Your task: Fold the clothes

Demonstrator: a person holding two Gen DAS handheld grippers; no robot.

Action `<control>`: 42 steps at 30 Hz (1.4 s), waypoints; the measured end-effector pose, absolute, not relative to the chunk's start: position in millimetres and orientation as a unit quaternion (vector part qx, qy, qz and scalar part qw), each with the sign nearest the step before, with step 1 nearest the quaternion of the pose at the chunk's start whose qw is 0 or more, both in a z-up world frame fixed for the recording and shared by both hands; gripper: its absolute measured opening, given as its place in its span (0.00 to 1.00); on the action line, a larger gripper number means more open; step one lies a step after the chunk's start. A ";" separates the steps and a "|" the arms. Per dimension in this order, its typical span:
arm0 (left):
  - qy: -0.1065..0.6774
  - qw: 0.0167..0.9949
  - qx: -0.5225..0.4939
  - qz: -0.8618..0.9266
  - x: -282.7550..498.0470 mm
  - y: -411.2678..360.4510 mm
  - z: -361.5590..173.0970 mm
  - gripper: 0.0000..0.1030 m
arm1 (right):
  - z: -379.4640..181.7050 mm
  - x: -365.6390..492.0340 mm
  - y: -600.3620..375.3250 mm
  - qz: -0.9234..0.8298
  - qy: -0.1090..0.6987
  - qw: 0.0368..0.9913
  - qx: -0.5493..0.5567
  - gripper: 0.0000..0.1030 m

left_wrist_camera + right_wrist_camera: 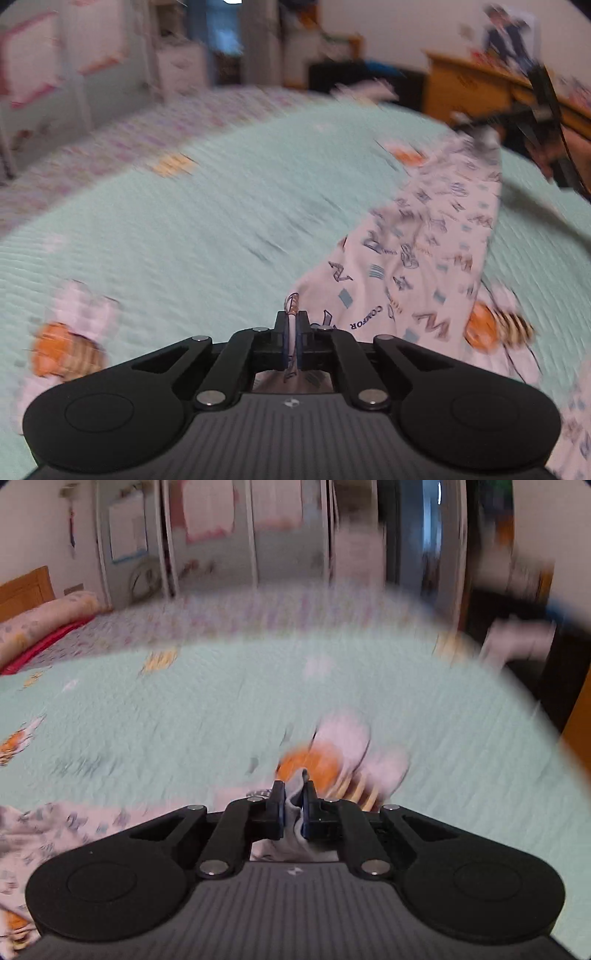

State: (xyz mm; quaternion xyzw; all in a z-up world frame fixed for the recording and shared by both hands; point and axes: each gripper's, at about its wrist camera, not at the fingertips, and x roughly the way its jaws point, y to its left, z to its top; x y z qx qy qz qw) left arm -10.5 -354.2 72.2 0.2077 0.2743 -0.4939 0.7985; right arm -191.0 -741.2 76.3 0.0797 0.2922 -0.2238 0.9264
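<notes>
Both tongs clamp a white letter-printed garment [424, 258]: left gripper [291, 321] pinches one edge, right gripper [294, 794] another, cloth stretched between above the mint bedspread [221, 221].

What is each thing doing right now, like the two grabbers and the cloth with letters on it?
left gripper: shut on a corner of the printed garment.
right gripper: shut on a bunched bit of pale cloth.
printed garment: lifted and stretched above the bed, not folded yet.
green bedspread: spread flat on the bed, blurred by motion.
</notes>
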 end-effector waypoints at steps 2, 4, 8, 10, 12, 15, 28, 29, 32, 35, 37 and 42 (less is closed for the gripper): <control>0.294 0.794 0.185 -0.498 2.3 -352.7 68.0 0.03 | 77.8 -193.3 -758.5 -0.259 0.293 0.917 0.077 0.06; 0.302 0.787 0.207 -0.496 0.2 -363.4 55.2 0.03 | 62.0 -187.7 -772.3 -0.274 0.320 0.903 0.082 0.06; 0.309 0.781 0.228 -0.493 -0.9 -375.5 36.5 0.03 | 30.4 -176.7 -776.4 -0.288 0.336 0.892 0.088 0.07; 0.311 0.784 0.213 -0.494 3.8 -373.4 37.7 0.03 | 30.3 -177.4 -780.7 -0.294 0.314 0.896 0.112 0.08; 0.310 0.790 0.191 -0.494 7.4 -369.4 41.8 0.03 | 31.7 -177.9 -785.2 -0.299 0.294 0.898 0.135 0.08; 0.305 0.797 0.150 -0.499 13.9 -360.7 46.2 0.03 | 43.0 -173.2 -779.5 -0.298 0.268 0.907 0.130 0.08; 0.360 0.811 0.095 -0.452 34.9 -354.2 36.1 0.13 | 44.8 -221.8 -778.4 -0.311 0.220 0.872 0.307 0.27; 0.360 0.811 0.094 -0.451 35.0 -353.1 37.4 0.19 | 41.1 -228.6 -772.0 -0.306 0.229 0.865 0.326 0.27; 0.346 0.826 0.068 -0.440 26.2 -327.9 49.8 0.24 | 23.2 -233.9 -764.4 -0.289 0.236 0.847 0.378 0.28; 0.324 0.820 0.075 -0.467 -7.2 -306.5 65.5 0.25 | 5.9 -232.3 -761.7 -0.280 0.224 0.833 0.422 0.33; 0.291 0.802 0.143 -0.502 -44.8 -311.7 68.8 0.31 | -1.9 -229.1 -763.3 -0.272 0.205 0.830 0.441 0.33; 0.240 0.750 0.296 -0.540 -107.3 -346.9 45.3 0.37 | -9.5 -225.8 -769.6 -0.262 0.181 0.817 0.481 0.31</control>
